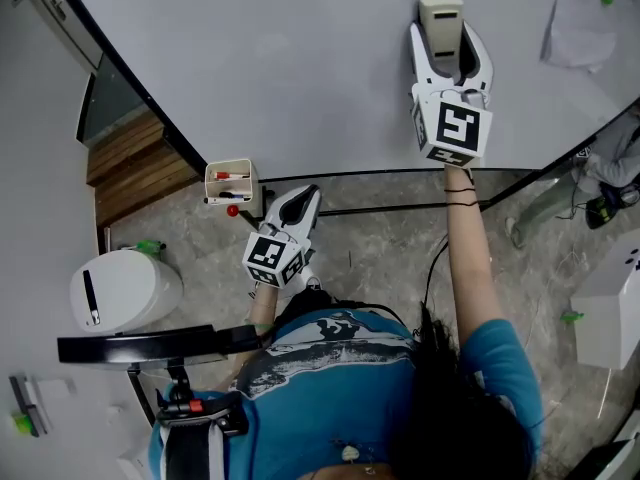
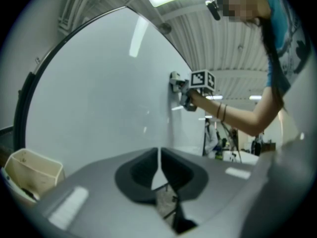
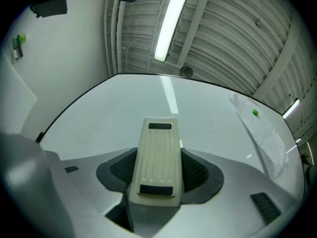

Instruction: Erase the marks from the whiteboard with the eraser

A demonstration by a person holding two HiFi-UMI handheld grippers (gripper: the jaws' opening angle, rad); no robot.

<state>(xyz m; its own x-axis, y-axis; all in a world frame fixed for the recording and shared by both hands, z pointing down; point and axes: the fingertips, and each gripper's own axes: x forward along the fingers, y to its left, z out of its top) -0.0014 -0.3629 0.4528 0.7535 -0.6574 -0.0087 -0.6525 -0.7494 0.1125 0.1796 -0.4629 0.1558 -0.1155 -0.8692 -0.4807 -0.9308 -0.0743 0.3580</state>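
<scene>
A cream eraser (image 1: 440, 20) (image 3: 157, 157) is pressed flat against the whiteboard (image 1: 300, 58) (image 3: 99, 128), held in my right gripper (image 1: 448, 43) (image 3: 157, 175), which is shut on it. No marks show on the board around the eraser. My left gripper (image 1: 297, 206) (image 2: 159, 170) hangs low, just under the board's bottom edge, its jaws shut with nothing between them. In the left gripper view the right gripper (image 2: 183, 86) appears far up the board (image 2: 99, 108) at the end of the person's arm.
A small cream marker tray (image 1: 230, 181) (image 2: 27, 175) with pens hangs at the board's lower left. A sheet of paper (image 1: 590, 13) (image 3: 257, 128) with a green magnet is stuck at the board's right. A white bin (image 1: 120, 288) and black stand (image 1: 150, 346) sit on the floor.
</scene>
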